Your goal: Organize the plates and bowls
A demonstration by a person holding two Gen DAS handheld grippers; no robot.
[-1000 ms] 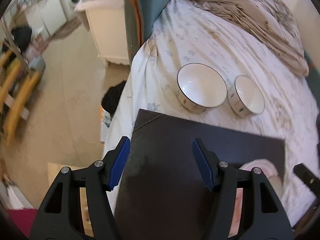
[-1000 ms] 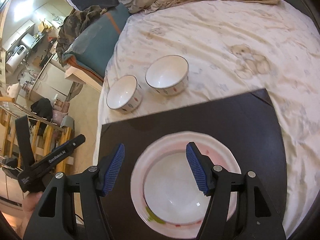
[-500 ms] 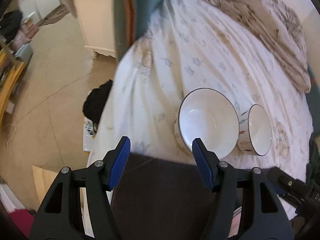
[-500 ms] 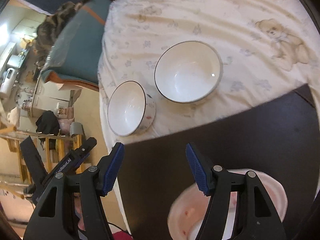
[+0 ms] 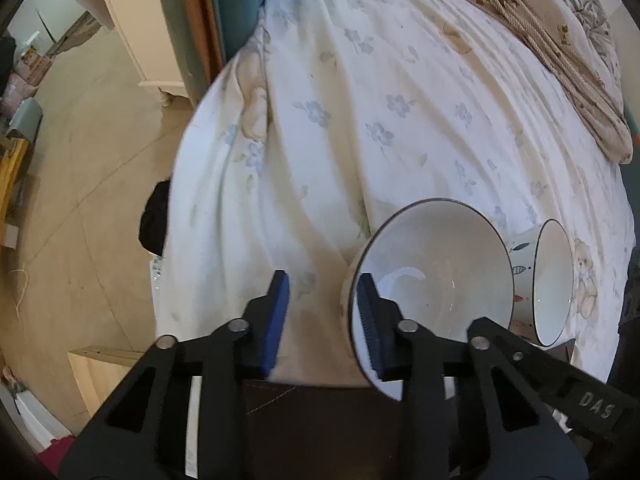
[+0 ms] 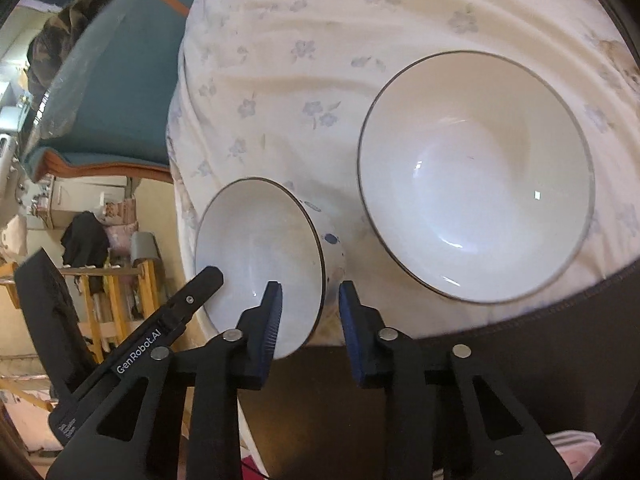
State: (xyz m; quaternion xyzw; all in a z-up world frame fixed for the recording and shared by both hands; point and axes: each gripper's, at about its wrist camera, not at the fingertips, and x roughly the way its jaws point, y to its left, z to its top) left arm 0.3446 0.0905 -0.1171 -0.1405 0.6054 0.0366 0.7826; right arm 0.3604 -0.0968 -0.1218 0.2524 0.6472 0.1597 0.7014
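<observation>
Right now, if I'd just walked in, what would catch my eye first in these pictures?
Two white bowls sitting side by side on a flowery bedsheet. The left hand-held gripper straddles the near rim of one bowl, one blue pad inside and one outside, not yet closed. The right hand-held gripper does the same on the other bowl, with a dark mat lying just in front.

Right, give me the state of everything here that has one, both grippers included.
Edge bowl: empty, on the sheet, not clamped.
Other bowl: empty, upright, untouched.
Left gripper: open, fingers either side of the edge bowl's rim.
Right gripper: open, astride the same bowl's opposite rim.
Mat: flat on the bed.
Blanket: crumpled at the far end.
</observation>
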